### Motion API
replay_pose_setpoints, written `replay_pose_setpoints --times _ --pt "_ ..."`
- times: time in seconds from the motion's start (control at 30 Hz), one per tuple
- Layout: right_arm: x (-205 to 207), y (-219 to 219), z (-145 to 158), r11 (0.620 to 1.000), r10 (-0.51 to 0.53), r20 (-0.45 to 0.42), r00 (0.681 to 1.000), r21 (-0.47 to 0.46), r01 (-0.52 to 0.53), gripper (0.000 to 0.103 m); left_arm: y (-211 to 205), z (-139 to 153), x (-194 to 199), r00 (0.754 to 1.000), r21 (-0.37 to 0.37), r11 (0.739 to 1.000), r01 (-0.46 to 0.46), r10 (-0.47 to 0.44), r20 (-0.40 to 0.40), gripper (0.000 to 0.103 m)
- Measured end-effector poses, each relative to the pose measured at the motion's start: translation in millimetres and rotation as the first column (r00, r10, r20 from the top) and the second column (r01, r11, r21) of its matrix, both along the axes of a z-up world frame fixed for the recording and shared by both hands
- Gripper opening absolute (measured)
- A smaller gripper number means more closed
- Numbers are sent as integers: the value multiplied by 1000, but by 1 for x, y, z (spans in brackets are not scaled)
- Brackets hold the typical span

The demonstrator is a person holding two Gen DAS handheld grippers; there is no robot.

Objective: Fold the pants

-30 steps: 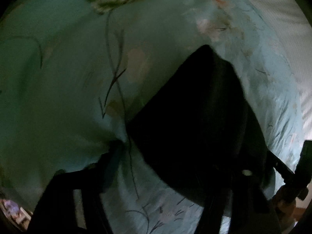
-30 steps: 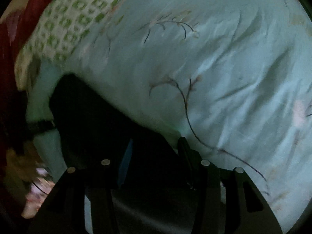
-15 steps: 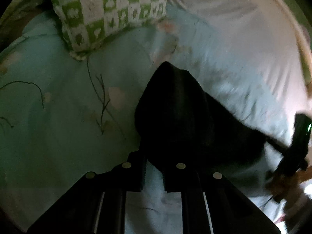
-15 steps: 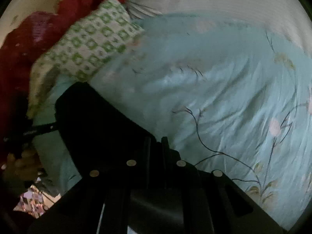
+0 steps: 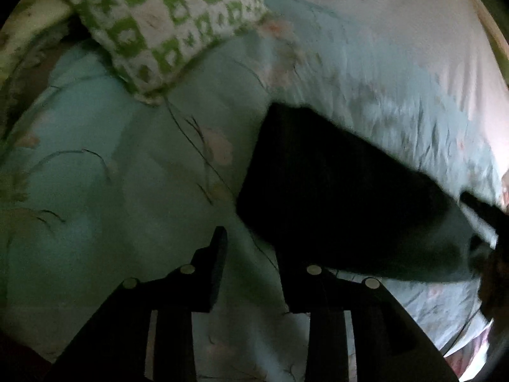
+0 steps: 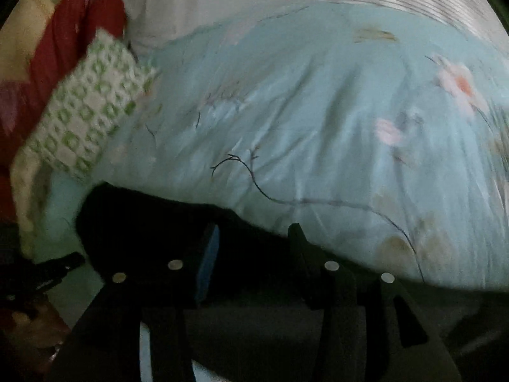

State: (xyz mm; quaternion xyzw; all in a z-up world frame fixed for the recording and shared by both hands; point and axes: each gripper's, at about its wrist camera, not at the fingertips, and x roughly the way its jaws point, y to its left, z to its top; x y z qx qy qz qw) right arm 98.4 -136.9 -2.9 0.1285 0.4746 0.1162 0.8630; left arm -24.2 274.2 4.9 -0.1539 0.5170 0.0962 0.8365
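1. The black pants lie folded in a dark, flat block on the light blue blanket, near the green checked pillow.
2. The left gripper has its fingers spread apart and holds nothing. It sits just beside the near corner of the pants.
3. The right gripper is spread wide too, right over the near edge of the pants, with cloth between its fingers but no pinch.
4. The blanket is soft and bumpy, so I think the fold could slide or pop open.
5. If a finger catches the top layer, it may drag the pants crooked.
6. A grab could pinch blanket too.
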Motion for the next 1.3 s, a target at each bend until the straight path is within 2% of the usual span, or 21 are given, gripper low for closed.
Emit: replay_pose_setpoints --times 0.13,0.27,0.37,0.47,0.53,0.57,0.63,0.67,0.73,0.77,0.83,0.9,0.93,0.97,1.0,1.13,1.17,1.23,1.3 --pt "-46 -30 8 996 -74 26 997 46 73 46 -5 22 11 998 -27 999 22 -21 53 35" --pt "-86 -57 11 982 -179 32 983 66 177 46 -44 35 32 988 -27 990 139 -137 67 42" --pt "-117 -87 8 959 -272 12 962 83 270 46 -90 31 61 968 -35 968 247 -244 56 48" --pt "-144 -114 6 928 -362 5 932 98 360 46 -143 30 80 927 -26 927 373 -372 48 48" --pt "-162 -133 5 899 -425 5 905 116 421 46 -189 32 90 875 -11 875 484 -483 39 54" --pt "-169 -141 6 887 -449 5 894 123 445 46 -202 31 89 856 -5 856 517 -516 35 55" --pt "-182 -155 6 866 -488 6 873 127 484 46 -249 33 92 789 24 790 613 -614 27 55" --pt "-188 -162 6 854 -509 8 861 132 504 46 -263 33 93 769 30 769 638 -639 25 55" --pt "-197 -176 6 827 -550 6 835 148 543 47 -308 34 99 702 43 702 711 -712 22 55" --pt "-203 -186 4 809 -573 0 820 162 565 47 -322 36 99 681 43 681 731 -732 20 55" --pt "-210 -200 0 785 -602 -7 798 178 593 47 -366 36 103 608 38 608 793 -794 12 56" --pt "-216 -214 -3 755 -635 -13 773 200 624 49 -394 38 104 559 44 558 829 -829 6 57" --pt "-218 -221 -5 742 -648 -16 762 212 636 51 -418 36 106 518 49 517 855 -856 -3 59" --pt "-220 -229 -7 726 -663 -20 748 226 649 52 -430 33 109 493 45 493 869 -870 -8 59" --pt "-221 -233 -8 717 -671 -20 741 236 656 52 -451 30 110 456 40 455 889 -890 -23 60" --pt "-220 -253 -16 683 -695 -36 718 282 674 55 -506 15 110 346 34 345 938 -935 -72 60" --pt "-219 -257 -19 676 -698 -38 715 293 676 55 -514 11 112 334 34 332 943 -939 -82 60" --pt "-219 -264 -23 661 -704 -44 709 325 676 55 -538 0 115 280 19 280 960 -954 -111 61" --pt "-216 -271 -30 650 -708 -52 705 344 678 55 -552 -10 119 254 22 253 967 -957 -139 61"
